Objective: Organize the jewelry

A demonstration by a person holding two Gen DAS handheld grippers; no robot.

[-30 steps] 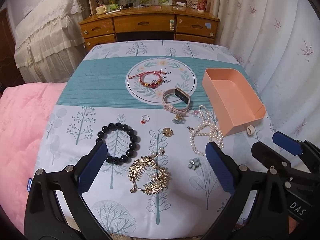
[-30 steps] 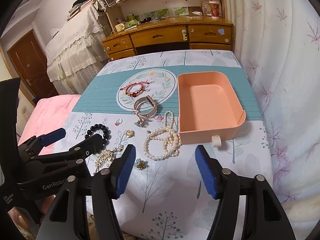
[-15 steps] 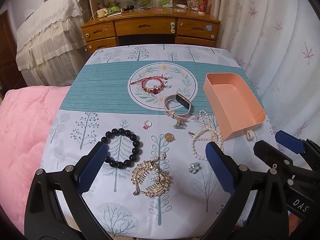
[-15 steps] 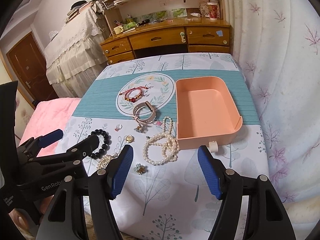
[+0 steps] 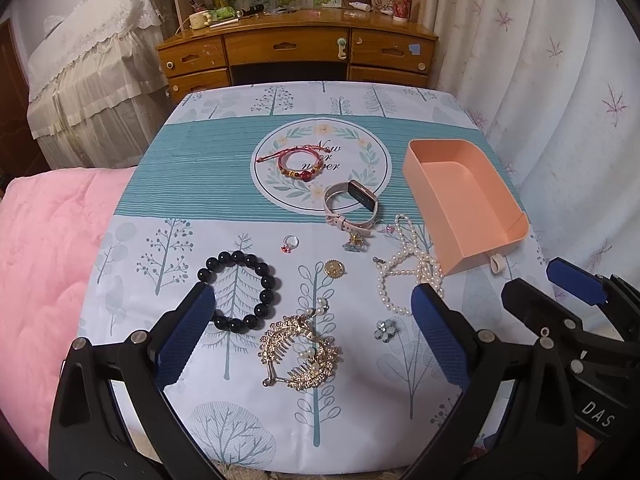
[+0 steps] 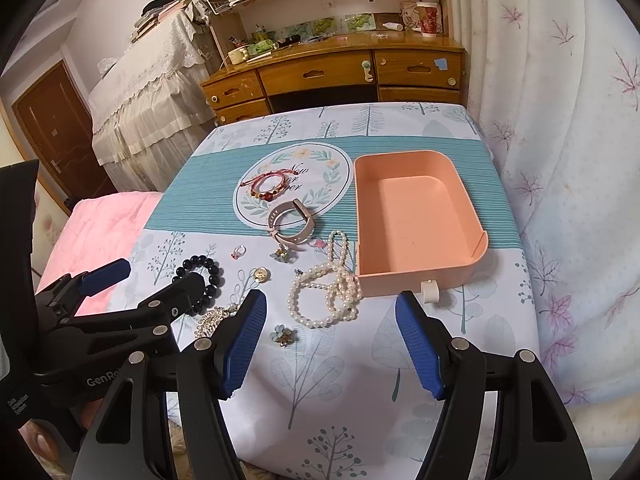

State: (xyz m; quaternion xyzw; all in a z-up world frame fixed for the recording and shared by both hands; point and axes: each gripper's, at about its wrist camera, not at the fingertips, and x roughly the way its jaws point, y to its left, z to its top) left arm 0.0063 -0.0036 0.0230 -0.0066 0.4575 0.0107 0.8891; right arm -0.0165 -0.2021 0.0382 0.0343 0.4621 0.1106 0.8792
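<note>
A tabletop point(image 5: 208, 184) under a cloth printed with trees and a teal band fills the middle of both views, with a wooden desk point(image 5: 296, 52) at the top of the frame, a lace-draped piece of furniture point(image 5: 92, 60) at upper left, a pink blanket point(image 5: 44, 248) at left and pale curtains point(image 5: 560, 80) at right. A peach tray point(image 6: 416, 220) sits right of centre, with nothing in it. Left of it lie a red cord bracelet point(image 5: 298, 162) on the round print, a pink watch point(image 5: 352, 208), a pearl necklace point(image 6: 328, 288) touching the tray's near wall, a small ring point(image 5: 290, 243), a gold button point(image 5: 334, 269), a black bead bracelet point(image 5: 240, 290) and a gold hair comb point(image 5: 300, 354). The left gripper point(image 5: 308, 340) hangs low in frame, its fingers point(image 5: 184, 336) spread wide and released, bracketing the comb without touching it. The right gripper point(image 6: 332, 344) is likewise spread wide and grasps nothing, a small flower charm point(image 6: 283, 335) lying between its fingers point(image 6: 418, 344).
</note>
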